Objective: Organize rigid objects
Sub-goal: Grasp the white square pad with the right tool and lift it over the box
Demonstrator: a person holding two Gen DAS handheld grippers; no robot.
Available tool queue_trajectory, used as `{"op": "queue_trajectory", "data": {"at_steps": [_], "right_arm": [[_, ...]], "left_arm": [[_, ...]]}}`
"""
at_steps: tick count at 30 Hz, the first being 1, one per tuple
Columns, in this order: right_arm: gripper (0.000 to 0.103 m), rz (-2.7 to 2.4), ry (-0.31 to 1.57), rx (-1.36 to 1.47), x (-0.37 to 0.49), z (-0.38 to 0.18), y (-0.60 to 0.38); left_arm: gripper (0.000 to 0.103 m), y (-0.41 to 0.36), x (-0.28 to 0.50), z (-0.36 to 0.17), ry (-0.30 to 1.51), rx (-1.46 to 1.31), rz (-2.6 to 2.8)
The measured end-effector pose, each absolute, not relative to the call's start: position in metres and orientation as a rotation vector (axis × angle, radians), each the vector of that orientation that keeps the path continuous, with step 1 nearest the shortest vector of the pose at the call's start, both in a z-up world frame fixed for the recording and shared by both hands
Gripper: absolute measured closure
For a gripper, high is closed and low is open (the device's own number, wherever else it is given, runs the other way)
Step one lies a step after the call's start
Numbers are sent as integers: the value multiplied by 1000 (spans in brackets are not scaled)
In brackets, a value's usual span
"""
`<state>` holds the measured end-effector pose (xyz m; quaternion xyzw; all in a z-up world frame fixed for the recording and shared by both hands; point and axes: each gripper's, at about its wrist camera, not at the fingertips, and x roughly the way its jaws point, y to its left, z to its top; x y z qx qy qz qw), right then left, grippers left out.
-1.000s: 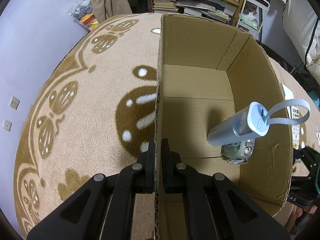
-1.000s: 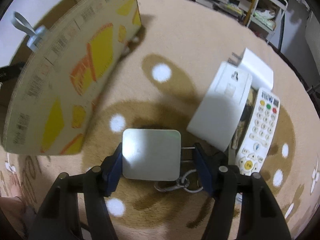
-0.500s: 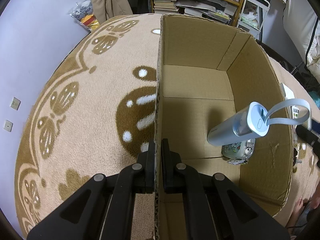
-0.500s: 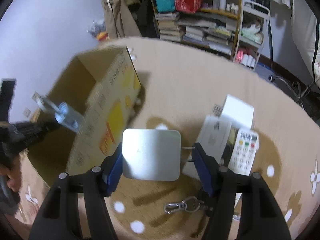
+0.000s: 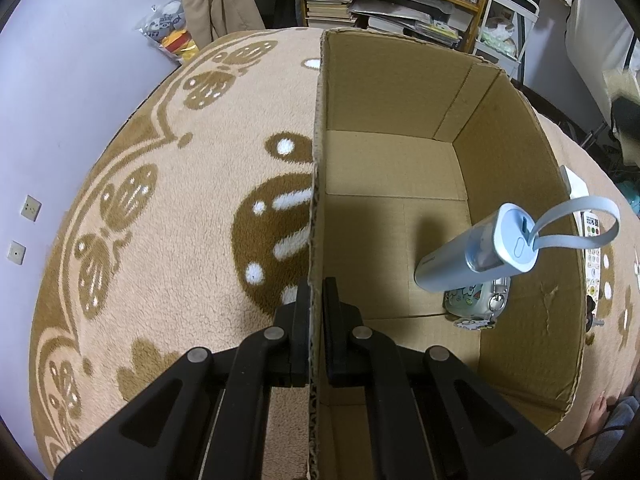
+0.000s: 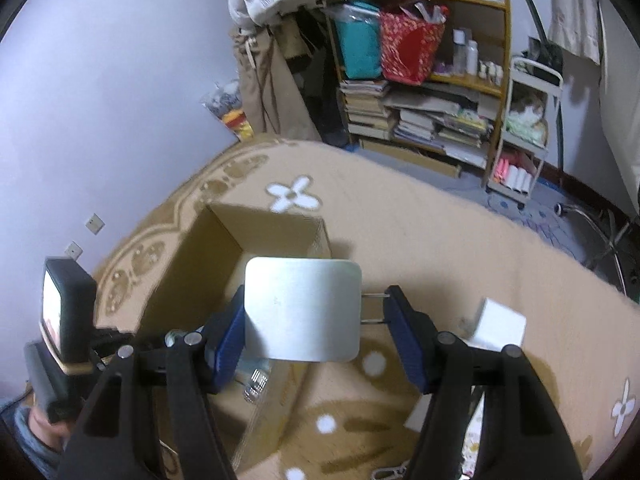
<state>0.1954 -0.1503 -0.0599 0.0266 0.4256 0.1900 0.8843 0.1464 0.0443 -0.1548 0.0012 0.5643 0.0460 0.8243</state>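
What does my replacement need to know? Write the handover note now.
Left gripper: shut on the left wall of the cardboard box, steadying it.
Right gripper: shut on a silver square plate, held in the air above the box's right wall.
Done: a light-blue bottle with a loop strap and a small patterned case under it are inside the box.
Left: lower the plate into the box, then collect the white box and the remote control lying on the rug.
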Motion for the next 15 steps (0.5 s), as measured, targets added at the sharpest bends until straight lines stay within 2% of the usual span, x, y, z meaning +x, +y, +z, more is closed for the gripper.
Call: {"op": "queue_trajectory", "data": {"at_steps": [7, 15], "right_arm": [[32, 436, 845, 90, 208, -49, -125], [32, 464, 897, 118, 213, -71, -111]], "left_arm": [[99, 45, 146, -155, 1199, -2, 97], [99, 46, 145, -155, 1196, -9, 94]]}}
